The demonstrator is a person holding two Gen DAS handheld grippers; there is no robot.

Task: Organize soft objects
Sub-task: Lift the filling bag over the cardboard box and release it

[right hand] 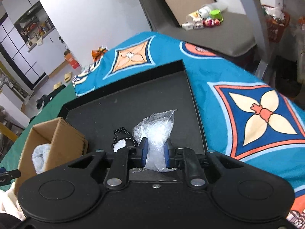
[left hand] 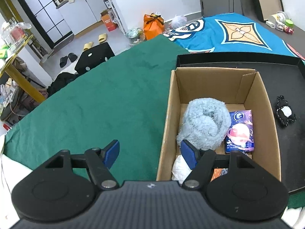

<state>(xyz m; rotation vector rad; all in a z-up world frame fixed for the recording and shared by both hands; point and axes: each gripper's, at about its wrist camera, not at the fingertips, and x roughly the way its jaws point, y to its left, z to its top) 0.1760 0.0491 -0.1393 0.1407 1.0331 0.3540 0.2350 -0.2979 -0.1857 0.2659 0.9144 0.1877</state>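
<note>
Left tool (left hand: 150,152) jaws apart, empty; right tool (right hand: 154,153) clamped, loaded.

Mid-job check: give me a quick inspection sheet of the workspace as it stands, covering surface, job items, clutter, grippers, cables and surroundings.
Surface: green cloth beside a blue patterned blanket; black tray lies on them.
Job's things: cardboard box holds a fluffy blue plush, a purple packet and something white. Small black-and-white toy lies on the tray. Clear plastic bag is in the right gripper.
Clutter: nothing seen on the cloth.
Grippers: left gripper open, empty, over the box's near edge; right gripper shut on the bag.
Cables: nothing seen.
Surroundings: slippers and an orange bag on the floor.
</note>
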